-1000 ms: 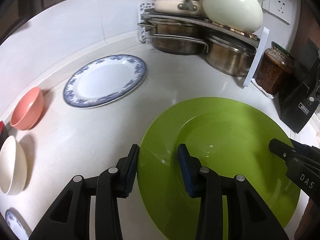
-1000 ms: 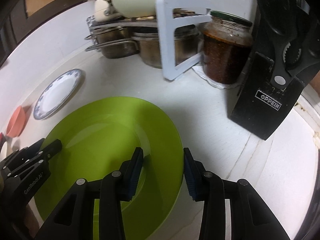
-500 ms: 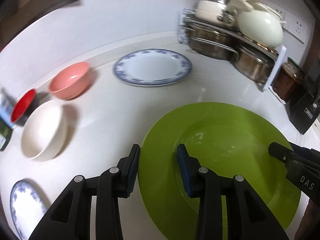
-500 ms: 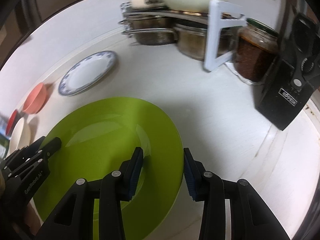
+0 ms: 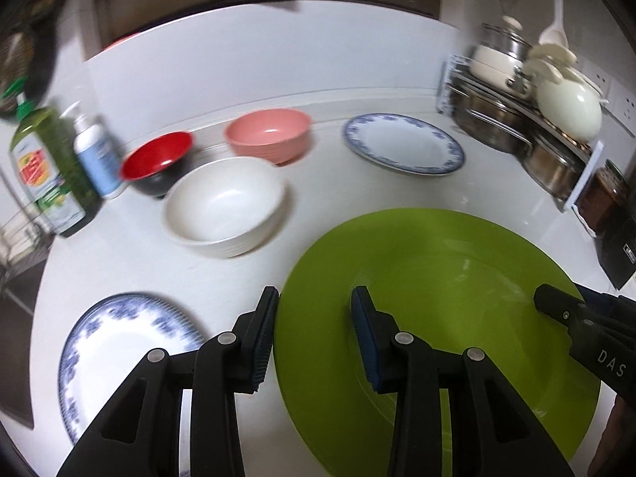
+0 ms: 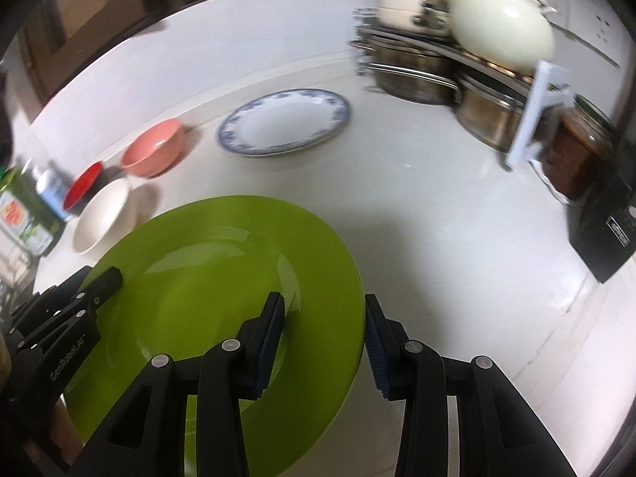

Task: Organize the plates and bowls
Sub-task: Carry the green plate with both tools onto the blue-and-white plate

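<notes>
Both grippers angle steeply down toward the white counter (image 5: 246, 71) with the green plate (image 5: 437, 318) carried between them, each clamped on an opposite rim. The left gripper (image 5: 314, 338) straddles the plate's left edge: one blue-padded finger lies outside and under the rim, the other over the plate's inner slope, the jaws narrowed onto it. The right gripper (image 6: 324, 342) does the same on the plate's right edge, one finger on the green surface and one just outside the rim; its black tip also shows in the left wrist view at the plate's right side. The plate appears lifted off the counter, tilted slightly. Taking the green plate as the landmark: the white bowl (image 5: 226, 206) sits just beyond its far-left edge, with the pink bowl (image 5: 268, 135) and the red bowl (image 5: 157, 163) farther behind that, close together. A large blue-rimmed plate (image 5: 401, 143) lies well beyond the green plate's far edge, with bare counter between them. A small blue-patterned plate (image 5: 119, 342) lies near its left edge, partly hidden by the left gripper. A green bottle (image 5: 43, 175) and a white pump bottle (image 5: 95, 155) stand far left past the bowls. To the far right stand a rack of pots (image 5: 520, 127), a jar (image 6: 576, 155) and a black block (image 6: 608, 230), with open counter between them and the plate's right rim.
</notes>
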The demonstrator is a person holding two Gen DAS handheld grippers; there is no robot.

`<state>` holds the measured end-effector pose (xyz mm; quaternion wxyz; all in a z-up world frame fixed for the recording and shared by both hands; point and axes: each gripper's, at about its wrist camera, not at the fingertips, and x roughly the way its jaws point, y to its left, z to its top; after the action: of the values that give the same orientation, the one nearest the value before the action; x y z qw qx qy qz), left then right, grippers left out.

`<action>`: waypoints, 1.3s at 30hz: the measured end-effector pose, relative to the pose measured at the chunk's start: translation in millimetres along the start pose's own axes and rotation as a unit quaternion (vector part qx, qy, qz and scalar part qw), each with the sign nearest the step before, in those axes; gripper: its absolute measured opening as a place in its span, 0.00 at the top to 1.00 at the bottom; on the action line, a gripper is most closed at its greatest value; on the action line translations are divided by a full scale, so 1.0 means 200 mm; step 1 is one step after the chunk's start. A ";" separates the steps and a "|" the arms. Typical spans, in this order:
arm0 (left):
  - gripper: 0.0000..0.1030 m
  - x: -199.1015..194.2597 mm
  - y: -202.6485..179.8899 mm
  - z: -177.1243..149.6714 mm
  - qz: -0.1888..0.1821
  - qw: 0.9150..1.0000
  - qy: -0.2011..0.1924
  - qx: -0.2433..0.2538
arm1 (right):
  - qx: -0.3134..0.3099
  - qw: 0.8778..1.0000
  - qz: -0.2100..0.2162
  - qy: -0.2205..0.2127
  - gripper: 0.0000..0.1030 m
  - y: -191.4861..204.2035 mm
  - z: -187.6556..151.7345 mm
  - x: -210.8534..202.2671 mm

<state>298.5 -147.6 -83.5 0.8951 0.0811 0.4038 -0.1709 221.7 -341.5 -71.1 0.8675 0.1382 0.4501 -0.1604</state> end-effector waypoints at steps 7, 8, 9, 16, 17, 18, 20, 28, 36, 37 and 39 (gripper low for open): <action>0.64 -0.12 0.23 -0.08 0.037 0.999 -0.009 -0.030 | -0.039 0.999 0.029 -0.005 0.61 0.21 -0.03 -0.04; 0.64 -0.14 0.27 -0.10 0.042 0.998 -0.010 -0.035 | -0.046 0.998 0.034 -0.006 0.61 0.25 -0.03 -0.05; 0.64 -0.15 0.30 -0.11 0.047 0.998 -0.012 -0.040 | -0.052 0.998 0.038 -0.006 0.61 0.29 -0.04 -0.05; 0.64 -0.23 0.52 -0.20 0.084 0.994 -0.014 -0.075 | -0.088 0.994 0.068 -0.004 0.61 0.51 -0.05 -0.05; 0.64 -0.24 0.54 -0.20 0.088 0.993 -0.014 -0.079 | -0.094 0.993 0.074 -0.003 0.61 0.55 -0.06 -0.05; 0.64 -0.25 0.58 -0.21 0.093 0.992 -0.014 -0.085 | -0.099 0.992 0.078 -0.003 0.61 0.59 -0.06 -0.05; 0.64 -0.27 0.63 -0.23 0.103 0.990 -0.015 -0.094 | -0.109 0.990 0.085 -0.003 0.61 0.65 -0.08 -0.05; 0.64 -0.32 0.83 -0.30 0.139 0.982 -0.010 -0.131 | -0.147 0.982 0.117 0.003 0.61 0.89 -0.10 -0.02; 0.64 -0.30 1.01 -0.37 0.168 0.972 0.008 -0.162 | -0.188 0.971 0.144 0.019 0.61 1.12 -0.13 0.05; 0.64 -0.30 1.03 -0.38 0.171 0.971 0.010 -0.166 | -0.193 0.970 0.147 0.022 0.61 1.15 -0.14 0.07; 0.64 -0.29 1.07 -0.40 0.175 0.969 0.015 -0.172 | -0.201 0.967 0.152 0.027 0.61 1.19 -0.15 0.09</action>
<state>286.4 87.4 -91.9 0.9053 -0.0023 0.4202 0.0620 305.4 -115.3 -79.9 0.8791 0.0318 0.4702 0.0707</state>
